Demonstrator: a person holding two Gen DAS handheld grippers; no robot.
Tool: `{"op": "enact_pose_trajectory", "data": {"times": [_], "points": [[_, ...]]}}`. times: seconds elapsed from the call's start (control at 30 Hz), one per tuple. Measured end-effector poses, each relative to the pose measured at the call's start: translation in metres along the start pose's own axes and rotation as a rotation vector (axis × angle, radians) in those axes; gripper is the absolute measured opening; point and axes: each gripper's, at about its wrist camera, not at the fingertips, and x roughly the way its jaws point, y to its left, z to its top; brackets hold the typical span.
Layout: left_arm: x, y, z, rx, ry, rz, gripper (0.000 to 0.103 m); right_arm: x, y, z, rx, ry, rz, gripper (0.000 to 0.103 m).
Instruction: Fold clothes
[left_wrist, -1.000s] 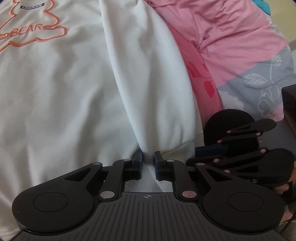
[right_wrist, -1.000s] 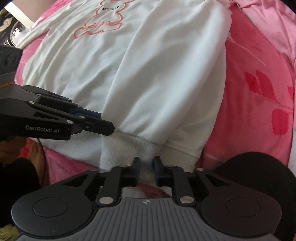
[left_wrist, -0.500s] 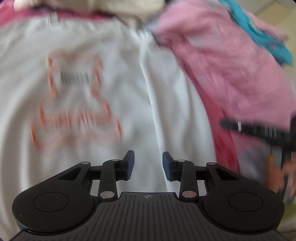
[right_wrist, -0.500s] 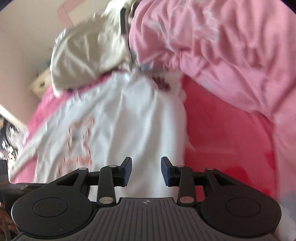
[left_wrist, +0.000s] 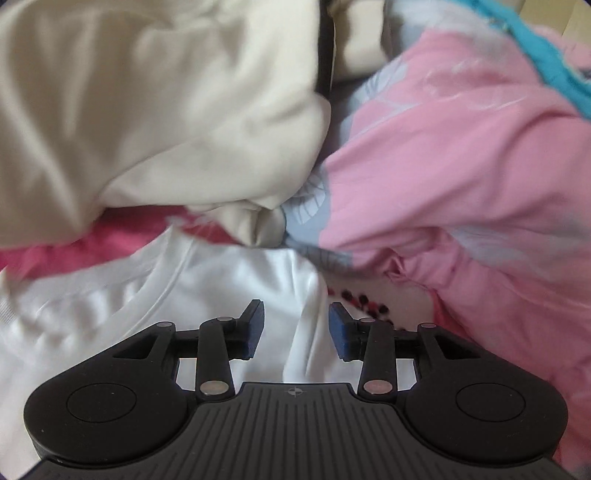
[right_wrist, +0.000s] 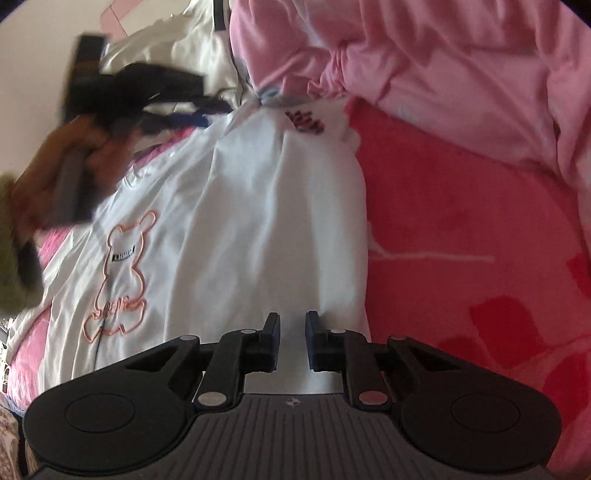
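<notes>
White sweatshirt (right_wrist: 258, 221) flat | left gripper (left_wrist: 295, 330) jaws opening, empty, shoulder fabric at 12 o'clock | right gripper (right_wrist: 293, 341) jaws closing, nothing pinched | risk: cream garment (left_wrist: 155, 110) snagged too

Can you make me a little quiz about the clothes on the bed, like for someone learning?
1. True or false: the bear outline on the white sweatshirt is blue.
2. Which lies beside the sweatshirt's shoulder? A) cream garment B) green towel C) black shoe
3. Fill in: the right gripper is above the sweatshirt's ____ end.

Key: 1 false, it is orange-pink; 2 A; 3 lower.
</notes>
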Motion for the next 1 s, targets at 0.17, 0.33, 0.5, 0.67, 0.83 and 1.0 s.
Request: {"op": "enact_pose_trajectory", "data": {"times": [0.17, 0.33, 0.5, 0.67, 0.83, 1.0], "points": [[0.038, -0.013, 0.018, 0.076, 0.062, 0.055, 0.036, 0.003, 0.006, -0.003, -0.059, -0.002, -0.010, 0.016], [0.032, 0.010, 0.017, -0.064, 0.023, -0.016, 0.005, 0.004, 0.009, -0.004, -0.101, -0.002, -0.009, 0.016], [0.005, 0.076, -0.001, -0.461, -0.114, -0.231, 0.004, 0.004, 0.005, -0.003, -0.092, 0.005, 0.015, 0.016], [0.021, 0.122, -0.034, -0.749, -0.128, -0.320, 0.003, 0.006, 0.002, -0.002, -0.089, 0.006, 0.032, 0.016], [0.021, 0.125, -0.045, -0.777, -0.132, -0.332, 0.004, -0.006, -0.011, 0.014, -0.018, -0.045, 0.080, 0.018], [0.009, 0.127, -0.048, -0.757, -0.122, -0.310, 0.031, -0.014, -0.037, 0.040, 0.106, -0.100, 0.093, 0.019]]}}
